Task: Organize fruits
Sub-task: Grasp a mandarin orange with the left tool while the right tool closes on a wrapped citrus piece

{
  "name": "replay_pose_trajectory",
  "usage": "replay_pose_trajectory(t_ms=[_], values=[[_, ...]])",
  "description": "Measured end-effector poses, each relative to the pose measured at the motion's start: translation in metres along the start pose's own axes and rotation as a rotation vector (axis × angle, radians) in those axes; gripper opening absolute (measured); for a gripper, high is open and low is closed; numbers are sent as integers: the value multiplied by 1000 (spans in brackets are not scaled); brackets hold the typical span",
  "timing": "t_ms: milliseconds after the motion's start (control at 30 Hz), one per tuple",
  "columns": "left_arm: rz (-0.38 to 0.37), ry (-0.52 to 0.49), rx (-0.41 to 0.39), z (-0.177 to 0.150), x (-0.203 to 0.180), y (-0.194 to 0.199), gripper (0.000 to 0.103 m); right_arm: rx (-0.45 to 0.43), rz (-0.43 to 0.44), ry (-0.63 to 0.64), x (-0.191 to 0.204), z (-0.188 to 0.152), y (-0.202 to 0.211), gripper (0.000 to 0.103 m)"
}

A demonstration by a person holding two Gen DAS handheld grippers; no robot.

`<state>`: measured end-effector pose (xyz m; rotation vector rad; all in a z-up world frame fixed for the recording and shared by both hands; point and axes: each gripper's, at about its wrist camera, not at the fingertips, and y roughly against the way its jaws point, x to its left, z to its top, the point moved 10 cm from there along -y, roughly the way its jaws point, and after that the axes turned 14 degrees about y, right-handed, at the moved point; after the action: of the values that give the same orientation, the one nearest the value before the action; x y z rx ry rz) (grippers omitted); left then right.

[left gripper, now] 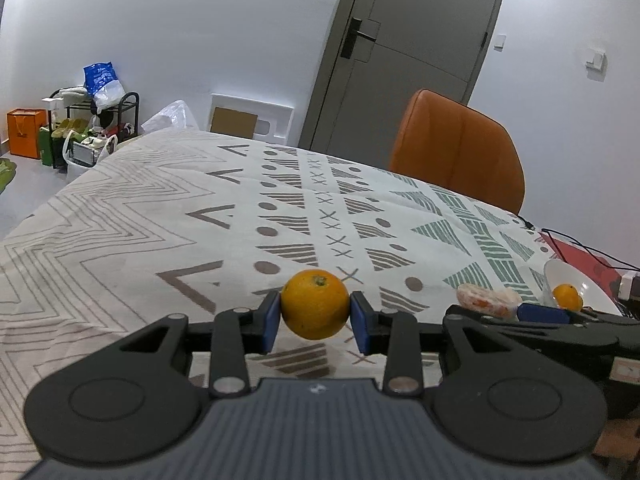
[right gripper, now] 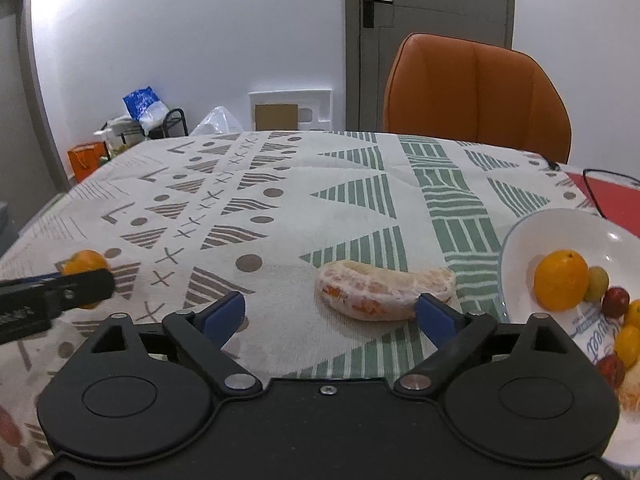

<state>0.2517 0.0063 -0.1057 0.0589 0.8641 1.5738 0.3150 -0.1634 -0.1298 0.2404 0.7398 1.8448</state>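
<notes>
While clamped between blue pads of left tongs (left gripper: 315, 322), orange (left gripper: 315, 305) hangs above tabletop (left gripper: 160, 208). Right tongs (right gripper: 331, 316) spread wide, pinching nothing; peeled wedge (right gripper: 384, 289) lying on cloth just ahead, touching right pad, beside bowl (right gripper: 520, 240) of fruit.

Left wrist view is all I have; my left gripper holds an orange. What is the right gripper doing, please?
Observer: The right gripper is open, gripping nothing.
Operator: Where is the peeled piece?
Observer: The peeled segment lies on the tablecloth before the open jaws, close to the right finger.
Operator: What is in the bowl?
Observer: The white bowl holds a second orange and several small red and yellow fruits.
</notes>
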Motion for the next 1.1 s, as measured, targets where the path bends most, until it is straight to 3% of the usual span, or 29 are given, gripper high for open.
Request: replay_pose_trajectory(t_ms=[267,533,1100], values=[[10,26,-7,4,14,1,36,-11,57,6,7,6,-10,90],[20,39,-9,6,22,-2,36,4,34,24,6,10,-25,88],[54,59,-17,10,36,-9,36,1,7,40,-5,23,-43,74]])
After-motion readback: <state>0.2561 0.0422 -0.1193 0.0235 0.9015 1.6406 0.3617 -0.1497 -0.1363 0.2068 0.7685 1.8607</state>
